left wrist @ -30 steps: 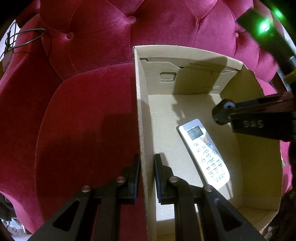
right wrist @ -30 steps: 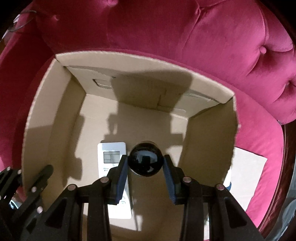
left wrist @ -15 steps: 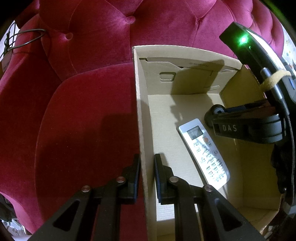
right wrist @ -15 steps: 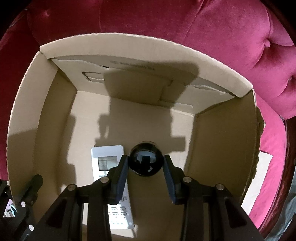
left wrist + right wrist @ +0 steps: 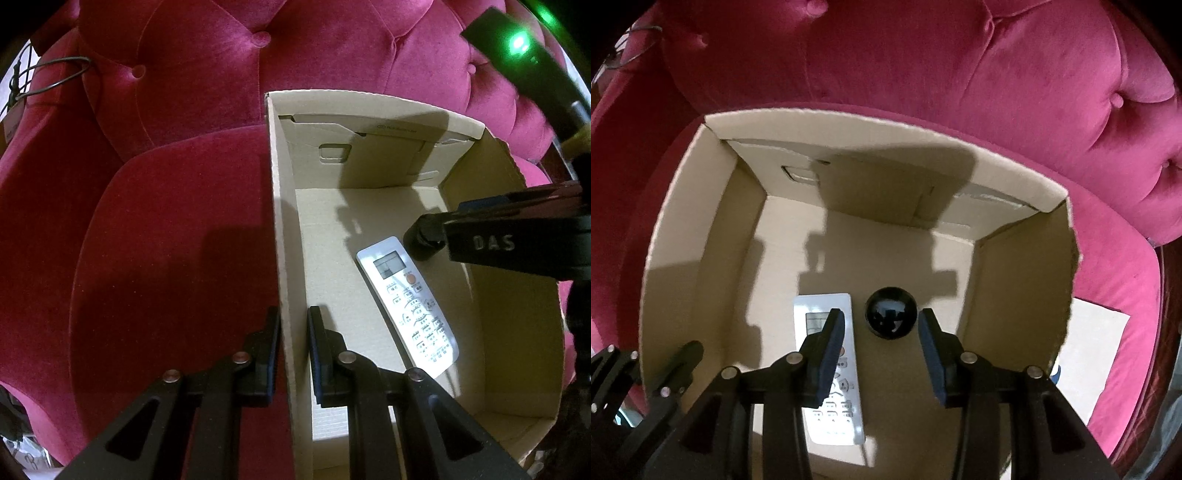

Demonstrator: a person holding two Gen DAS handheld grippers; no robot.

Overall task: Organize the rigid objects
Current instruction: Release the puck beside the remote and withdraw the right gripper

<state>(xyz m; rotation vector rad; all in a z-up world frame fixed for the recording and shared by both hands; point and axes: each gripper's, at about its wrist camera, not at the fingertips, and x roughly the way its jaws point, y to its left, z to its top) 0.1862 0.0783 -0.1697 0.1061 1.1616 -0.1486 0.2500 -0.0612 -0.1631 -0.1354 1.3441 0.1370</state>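
Observation:
An open cardboard box (image 5: 679, 206) sits on a crimson velvet sofa. A white remote (image 5: 846, 398) lies face up on its floor; it also shows in the left wrist view (image 5: 410, 306). A glossy black ball (image 5: 891, 317) rests on the box floor right of the remote. My right gripper (image 5: 881, 321) is open just above and behind the ball, not touching it. My left gripper (image 5: 291, 325) is shut on the box's left wall (image 5: 284, 258), one finger on each side. The right gripper shows in the left wrist view (image 5: 424, 240) over the remote's top end.
The tufted sofa back (image 5: 295, 48) rises behind the box and the seat cushion (image 5: 166, 258) spreads to its left. A loose flat cardboard sheet (image 5: 1097, 350) lies on the seat right of the box. A wire hanger (image 5: 48, 77) hangs at far left.
My right gripper opened and let go of the black ball, which now rests on the box floor beside the remote. The gripper has drawn up and back. The left gripper has not moved.

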